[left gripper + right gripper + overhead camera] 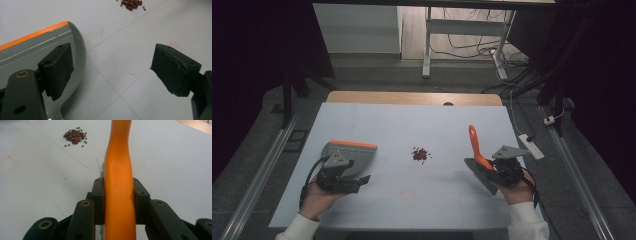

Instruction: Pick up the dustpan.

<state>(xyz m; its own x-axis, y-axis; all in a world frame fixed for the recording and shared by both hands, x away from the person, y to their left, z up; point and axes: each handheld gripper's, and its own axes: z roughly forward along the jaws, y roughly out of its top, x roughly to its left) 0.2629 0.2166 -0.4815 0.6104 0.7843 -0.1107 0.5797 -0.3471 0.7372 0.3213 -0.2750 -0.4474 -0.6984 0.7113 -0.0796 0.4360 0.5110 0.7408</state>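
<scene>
Where the forearms entered from the near edge: two hands, one gripper each.
Left gripper (343, 179): near the table's (377, 120) left edge, jaws spread wide, one pad over the one grey dustpan (353, 152), gripping nothing.
Right gripper (504, 170): near the right edge, jaws clamped on the one brush's (476, 146) orange handle, bristles down.
Beans (420, 154): one small pile, mid-table between both, well apart.

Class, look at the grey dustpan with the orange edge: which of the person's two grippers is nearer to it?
Left. The left gripper sits right at the dustpan, jaws open. The right gripper is across the table, beyond the beans, clamped on the brush handle.
</scene>
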